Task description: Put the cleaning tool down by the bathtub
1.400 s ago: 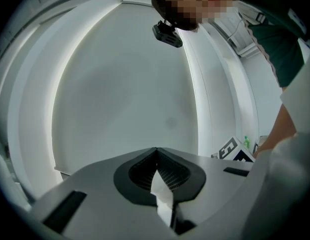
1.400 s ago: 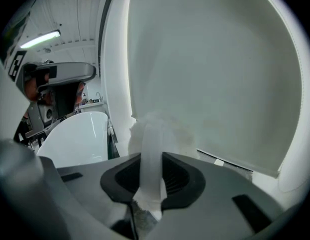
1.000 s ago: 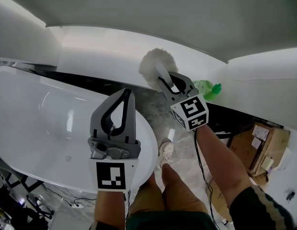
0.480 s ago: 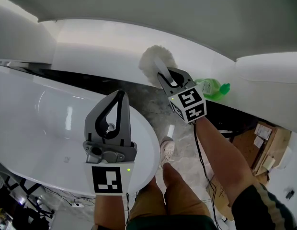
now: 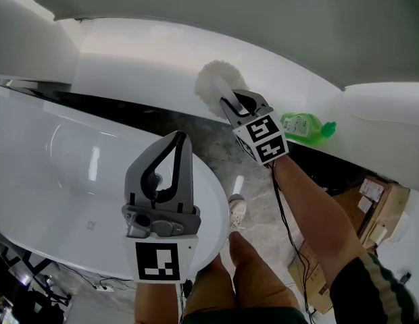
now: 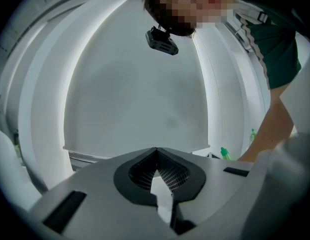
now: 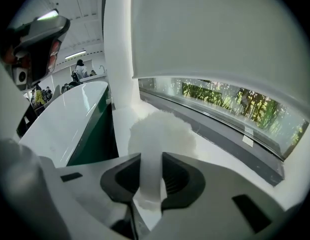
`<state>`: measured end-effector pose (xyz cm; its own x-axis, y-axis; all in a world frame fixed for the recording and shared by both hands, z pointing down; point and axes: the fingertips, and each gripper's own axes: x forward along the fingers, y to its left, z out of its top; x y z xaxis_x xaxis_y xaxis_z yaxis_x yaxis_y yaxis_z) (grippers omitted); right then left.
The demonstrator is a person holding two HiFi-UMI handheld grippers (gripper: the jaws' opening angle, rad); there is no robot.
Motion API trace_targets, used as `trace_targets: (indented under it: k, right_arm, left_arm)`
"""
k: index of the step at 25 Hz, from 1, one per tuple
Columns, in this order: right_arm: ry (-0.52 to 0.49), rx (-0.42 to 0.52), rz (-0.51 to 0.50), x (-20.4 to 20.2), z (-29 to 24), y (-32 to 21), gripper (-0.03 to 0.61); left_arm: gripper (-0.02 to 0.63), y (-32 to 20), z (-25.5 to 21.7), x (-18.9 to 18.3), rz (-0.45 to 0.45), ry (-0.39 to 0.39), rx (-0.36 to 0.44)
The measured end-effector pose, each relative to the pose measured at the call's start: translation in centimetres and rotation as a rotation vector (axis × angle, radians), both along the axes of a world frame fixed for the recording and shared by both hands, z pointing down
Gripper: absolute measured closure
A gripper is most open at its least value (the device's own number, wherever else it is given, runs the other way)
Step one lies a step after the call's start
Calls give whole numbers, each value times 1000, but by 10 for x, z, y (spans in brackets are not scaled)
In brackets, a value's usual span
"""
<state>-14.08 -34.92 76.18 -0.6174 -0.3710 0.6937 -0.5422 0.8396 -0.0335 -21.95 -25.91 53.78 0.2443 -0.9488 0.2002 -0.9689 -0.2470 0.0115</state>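
The cleaning tool is a white brush with a fluffy round head [image 5: 216, 85] [image 7: 162, 129] and a white handle [image 7: 151, 176]. My right gripper [image 5: 230, 104] [image 7: 151, 179] is shut on that handle, and the head hangs just over the white ledge [image 5: 149, 66] behind the bathtub [image 5: 54, 181]. My left gripper [image 5: 178, 140] [image 6: 156, 155] is shut and holds nothing. It hovers over the near end of the white tub. In the right gripper view the tub [image 7: 70, 114] lies to the left of the brush.
A green bottle [image 5: 305, 128] lies on the ledge to the right of the brush. Grey marble floor [image 5: 209, 154] runs between tub and ledge. My legs and a white shoe [image 5: 235, 211] are below. Cardboard boxes [image 5: 375, 201] stand at the right.
My right gripper has sunk toward the ledge with the brush in it. The left gripper has dropped a little over the tub.
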Motion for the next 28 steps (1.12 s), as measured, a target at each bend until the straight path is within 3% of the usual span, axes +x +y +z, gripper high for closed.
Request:
trace_targets:
  k: [22, 28]
  right_arm:
    - [184, -68, 31, -3, 40, -18, 486]
    - [250, -149, 38, -3, 44, -24, 486]
  left_arm:
    - [607, 19, 6, -18, -80, 23, 4]
    - [607, 28, 11, -15, -72, 62, -12]
